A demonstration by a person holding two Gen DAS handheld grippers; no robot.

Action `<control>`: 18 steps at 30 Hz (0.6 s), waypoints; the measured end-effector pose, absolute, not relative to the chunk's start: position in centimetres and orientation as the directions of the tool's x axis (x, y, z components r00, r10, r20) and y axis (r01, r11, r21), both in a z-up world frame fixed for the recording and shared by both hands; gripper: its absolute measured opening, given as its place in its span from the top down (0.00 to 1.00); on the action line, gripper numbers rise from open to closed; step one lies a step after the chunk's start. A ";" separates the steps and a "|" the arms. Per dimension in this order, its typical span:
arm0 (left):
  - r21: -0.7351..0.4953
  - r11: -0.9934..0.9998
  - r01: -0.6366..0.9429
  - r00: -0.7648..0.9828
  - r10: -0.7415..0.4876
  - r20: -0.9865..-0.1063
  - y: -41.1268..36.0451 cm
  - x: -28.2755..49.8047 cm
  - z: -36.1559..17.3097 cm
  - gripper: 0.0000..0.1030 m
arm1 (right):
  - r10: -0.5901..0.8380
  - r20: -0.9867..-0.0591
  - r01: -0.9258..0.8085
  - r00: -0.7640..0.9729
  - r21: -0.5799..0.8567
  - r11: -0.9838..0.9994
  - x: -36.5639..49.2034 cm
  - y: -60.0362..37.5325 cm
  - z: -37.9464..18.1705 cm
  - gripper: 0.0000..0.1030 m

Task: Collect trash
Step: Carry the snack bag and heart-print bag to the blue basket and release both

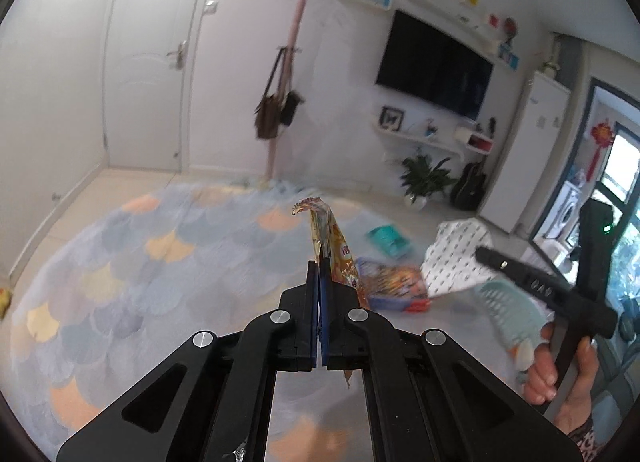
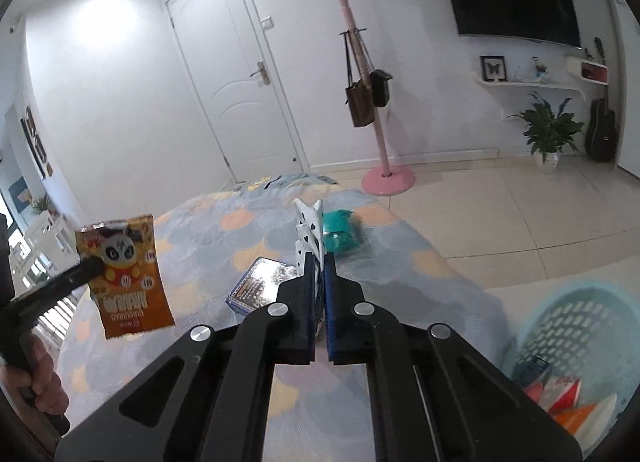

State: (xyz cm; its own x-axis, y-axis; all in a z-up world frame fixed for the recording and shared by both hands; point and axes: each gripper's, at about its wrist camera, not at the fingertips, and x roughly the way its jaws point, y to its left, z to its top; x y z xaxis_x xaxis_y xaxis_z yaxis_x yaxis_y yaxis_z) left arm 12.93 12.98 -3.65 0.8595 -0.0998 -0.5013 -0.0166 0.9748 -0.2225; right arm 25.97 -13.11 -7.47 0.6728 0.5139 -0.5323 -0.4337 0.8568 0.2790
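Note:
My left gripper [image 1: 320, 262] is shut on an orange snack wrapper [image 1: 335, 240] with a panda picture and holds it in the air over the rug; the wrapper also shows at the left of the right wrist view [image 2: 126, 278]. My right gripper [image 2: 319, 258] is shut on a white wrapper with black dots [image 2: 309, 236], also held in the air; it shows at the right of the left wrist view [image 1: 456, 258]. A blue foil packet [image 2: 260, 282] and a teal packet [image 2: 342, 236] lie on the rug. A light blue trash basket [image 2: 580, 346] holds several wrappers at the lower right.
A pastel scale-pattern rug [image 1: 140, 262] covers the floor below. A pink coat stand [image 2: 387, 177] with hanging bags stands beyond the rug. A potted plant [image 2: 548, 133], a guitar [image 2: 602, 129] and a white door [image 2: 244, 89] are along the far wall.

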 end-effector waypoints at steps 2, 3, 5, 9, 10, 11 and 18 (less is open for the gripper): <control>-0.222 0.975 0.008 0.868 -0.117 -0.483 11.8 12.8 -2.9 1.00 | 0.508 -0.536 -0.428 0.674 0.277 0.860 25.6 -14.0 -7.0 0.98; -0.223 0.974 0.026 0.871 -0.132 -0.473 11.0 12.9 -2.4 1.00 | 0.506 -0.531 -0.427 0.680 0.275 0.862 25.3 -14.4 -6.8 0.98; -0.215 0.975 0.049 0.876 -0.145 -0.460 9.9 12.9 -1.8 1.00 | 0.492 -0.523 -0.414 0.697 0.267 0.870 24.6 -15.4 -6.2 0.98; -0.234 0.965 0.121 0.877 -0.214 -0.431 7.2 13.4 -0.9 1.00 | 0.457 -0.498 -0.374 0.737 0.262 0.890 23.1 -18.1 -5.2 0.98; -0.244 0.958 0.149 0.875 -0.243 -0.420 6.2 13.7 -0.6 1.00 | 0.443 -0.493 -0.361 0.749 0.257 0.896 22.7 -18.8 -4.9 0.98; -0.245 0.955 0.169 0.873 -0.260 -0.413 5.3 13.9 -0.5 1.00 | 0.427 -0.485 -0.343 0.763 0.255 0.904 22.3 -19.8 -4.6 0.98; -0.232 0.920 0.316 0.829 -0.386 -0.405 -3.3 16.3 -0.5 1.00 | 0.320 -0.468 -0.208 0.824 0.276 0.938 20.3 -27.0 -3.8 0.98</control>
